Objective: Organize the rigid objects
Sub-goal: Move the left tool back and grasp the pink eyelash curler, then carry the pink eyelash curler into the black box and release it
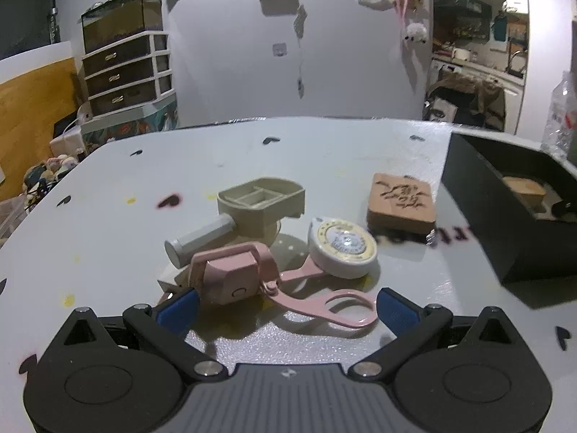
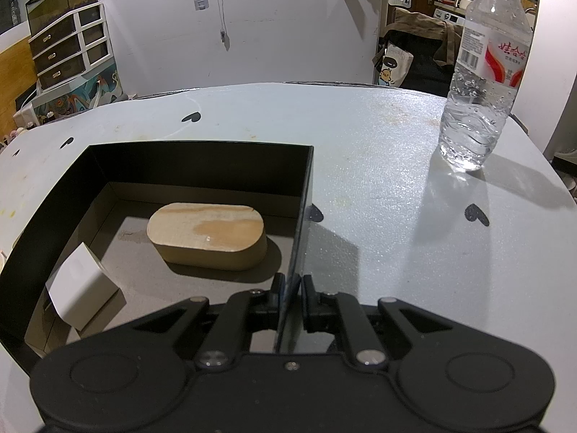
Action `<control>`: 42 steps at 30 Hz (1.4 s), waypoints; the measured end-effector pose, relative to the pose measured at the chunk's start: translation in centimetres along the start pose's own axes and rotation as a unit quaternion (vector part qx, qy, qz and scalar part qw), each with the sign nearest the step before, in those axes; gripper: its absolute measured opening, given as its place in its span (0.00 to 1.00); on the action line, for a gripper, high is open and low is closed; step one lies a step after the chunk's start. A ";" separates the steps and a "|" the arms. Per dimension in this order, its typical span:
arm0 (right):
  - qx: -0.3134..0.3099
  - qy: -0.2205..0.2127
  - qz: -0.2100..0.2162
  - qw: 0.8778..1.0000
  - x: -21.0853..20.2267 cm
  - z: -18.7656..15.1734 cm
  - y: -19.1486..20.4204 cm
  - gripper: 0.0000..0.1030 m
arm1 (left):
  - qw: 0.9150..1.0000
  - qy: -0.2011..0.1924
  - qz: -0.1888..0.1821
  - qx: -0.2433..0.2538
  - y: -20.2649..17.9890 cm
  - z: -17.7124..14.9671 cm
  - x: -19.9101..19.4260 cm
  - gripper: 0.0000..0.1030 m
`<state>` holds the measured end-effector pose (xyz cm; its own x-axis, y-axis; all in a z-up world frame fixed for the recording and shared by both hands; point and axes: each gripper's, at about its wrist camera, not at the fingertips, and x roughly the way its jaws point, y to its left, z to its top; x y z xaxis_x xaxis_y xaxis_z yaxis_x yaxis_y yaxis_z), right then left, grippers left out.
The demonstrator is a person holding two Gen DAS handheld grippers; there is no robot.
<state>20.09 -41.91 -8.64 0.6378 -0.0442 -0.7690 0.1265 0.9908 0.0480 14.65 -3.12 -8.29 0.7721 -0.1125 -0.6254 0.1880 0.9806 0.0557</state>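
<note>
On the white table, a pink hand tool point(image 1: 249, 281) with a looped handle lies just ahead of my left gripper point(image 1: 286, 306), whose jaws stand open around it without touching. Behind it sit a beige plastic holder point(image 1: 259, 205) with a grey cylinder, a round white tape measure point(image 1: 342, 249) and a carved wooden block point(image 1: 402, 200). My right gripper point(image 2: 291, 294) is shut on the right wall of the black box point(image 2: 304, 195). Inside the box lie an oval wooden block point(image 2: 207, 234) and a small white box point(image 2: 84, 285).
A clear water bottle point(image 2: 479, 83) stands at the table's far right. The black box point(image 1: 505, 195) sits at the right in the left wrist view. Dark heart marks dot the tabletop. A drawer unit point(image 1: 126, 72) stands beyond the table's left edge.
</note>
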 end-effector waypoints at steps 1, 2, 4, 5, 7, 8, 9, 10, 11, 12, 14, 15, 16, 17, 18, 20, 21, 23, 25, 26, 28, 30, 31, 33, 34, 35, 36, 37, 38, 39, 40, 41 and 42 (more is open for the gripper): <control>0.000 0.000 0.000 1.000 0.0 0.0 0.0 0.10 | 1.000 -0.006 -0.004 -0.002 0.1 0.1 -0.4 1.00; 0.000 0.000 0.000 1.000 0.0 0.0 0.0 0.10 | 1.000 -0.017 -0.004 -0.004 0.2 0.4 -0.8 1.00; 0.000 0.000 0.000 1.000 0.0 0.0 0.0 0.10 | 0.999 -0.037 0.003 0.001 0.3 0.9 -1.2 1.00; 0.000 0.000 0.000 1.000 0.0 0.0 0.0 0.10 | 0.999 -0.041 0.010 0.003 0.4 1.3 -1.1 1.00; 0.000 0.000 0.000 1.000 0.0 0.0 0.0 0.10 | 0.999 -0.034 0.018 -0.001 0.7 1.9 -0.3 1.00; 0.000 0.000 0.000 1.000 0.0 0.0 0.0 0.10 | 0.999 -0.031 0.018 -0.002 0.9 2.1 0.2 1.00; 0.000 0.000 0.000 1.000 0.0 0.0 0.0 0.10 | 0.999 -0.028 0.020 -0.003 1.2 2.2 0.7 1.00; 0.000 0.000 0.000 1.000 0.0 0.0 0.0 0.10 | 0.999 -0.026 0.023 -0.007 1.5 2.2 1.3 1.00; 0.000 0.000 0.000 1.000 0.0 0.0 0.0 0.10 | 0.999 -0.021 0.022 -0.016 2.0 2.1 1.7 1.00; 0.000 0.000 0.000 1.000 0.0 0.0 0.0 0.10 | 0.999 -0.012 0.019 -0.030 2.3 1.9 2.1 1.00; 0.000 0.000 0.001 1.000 0.0 0.0 0.1 0.10 | 0.999 -0.019 0.012 -0.039 2.2 1.4 1.7 1.00; -0.001 0.000 0.001 1.000 -0.1 0.0 0.1 0.10 | 0.999 -0.021 0.001 -0.037 2.0 1.2 1.3 1.00; -0.001 0.000 0.001 1.000 -0.1 0.1 0.2 0.10 | 0.999 -0.020 -0.011 -0.035 1.7 1.0 1.0 1.00; -0.001 -0.001 0.001 1.000 -0.1 0.1 0.2 0.10 | 0.999 -0.019 -0.018 -0.032 1.3 0.7 0.6 1.00; -0.001 -0.001 0.001 1.000 -0.1 0.1 0.2 0.10 | 0.999 -0.019 -0.026 -0.027 0.8 0.5 0.2 1.00; -0.001 -0.001 0.001 1.000 -0.1 0.1 0.2 0.10 | 0.999 -0.018 -0.048 -0.016 -0.1 -0.1 -0.6 1.00; -0.001 -0.001 0.001 1.000 -0.1 0.1 0.2 0.10 | 0.998 -0.017 -0.061 -0.011 -0.6 -0.4 -1.0 0.99; -0.001 -0.001 0.001 1.000 -0.1 0.1 0.2 0.10 | 0.995 -0.008 -0.095 -0.001 -1.7 -0.7 -1.6 0.99; -0.001 -0.001 0.001 1.000 -0.1 0.1 0.2 0.10 | 0.992 0.000 -0.124 0.011 -2.6 -1.0 -2.2 0.96; -0.001 -0.001 0.001 1.000 -0.1 0.1 0.2 0.10 | 0.991 0.004 -0.132 0.022 -3.2 -1.0 -2.3 0.89; -0.001 -0.001 0.001 1.000 -0.1 0.1 0.2 0.10 | 0.992 0.011 -0.121 0.038 -4.0 -0.8 -2.3 0.80; -0.001 -0.001 0.001 1.000 -0.1 0.0 0.2 0.10 | 0.993 0.016 -0.108 0.046 -4.3 -0.3 -1.8 0.73; -0.001 -0.001 0.001 1.000 -0.1 0.0 0.2 0.10 | 0.993 0.020 -0.104 0.046 -4.2 -0.1 -1.4 0.71; -0.001 -0.001 0.001 1.000 -0.1 0.0 0.2 0.10 | 0.995 0.036 -0.086 0.045 -3.8 0.4 -0.4 0.60; -0.001 -0.001 0.001 1.000 -0.1 0.0 0.2 0.10 | 0.995 0.044 -0.077 0.044 -3.7 0.6 0.1 0.58; -0.001 -0.001 0.001 1.000 -0.1 0.0 0.2 0.10 | 0.995 0.052 -0.068 0.042 -3.5 0.7 0.5 0.54; -0.001 -0.001 0.001 1.000 -0.1 0.0 0.2 0.10 | 0.996 0.058 -0.062 0.039 -3.3 0.9 0.9 0.48; -0.001 -0.001 0.001 1.000 -0.1 0.0 0.2 0.10 | 0.995 0.066 -0.061 0.036 -3.1 1.0 1.3 0.46; -0.001 -0.001 0.001 1.000 -0.1 0.0 0.2 0.10 | 0.995 0.069 -0.062 0.033 -2.8 1.0 1.5 0.34; -0.001 -0.001 0.001 1.000 -0.1 0.0 0.2 0.10 | 0.995 0.067 -0.063 0.031 -2.8 1.0 1.5 0.30; -0.001 -0.001 0.001 1.000 -0.1 0.0 0.2 0.10 | 0.995 0.067 -0.063 0.030 -2.8 1.0 1.5 0.29; -0.001 -0.001 0.001 1.000 -0.1 0.0 0.2 0.10 | 0.995 0.066 -0.063 0.028 -2.8 0.9 1.4 0.27; -0.001 -0.001 0.001 1.000 -0.1 0.0 0.2 0.10 | 0.996 0.065 -0.062 0.026 -2.9 0.8 1.3 0.22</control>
<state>20.05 -41.74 -8.54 0.6395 -0.0416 -0.7677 0.1238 0.9911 0.0495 15.58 -6.23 -8.66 0.6568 -0.2076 -0.7249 0.3109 0.9504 0.0095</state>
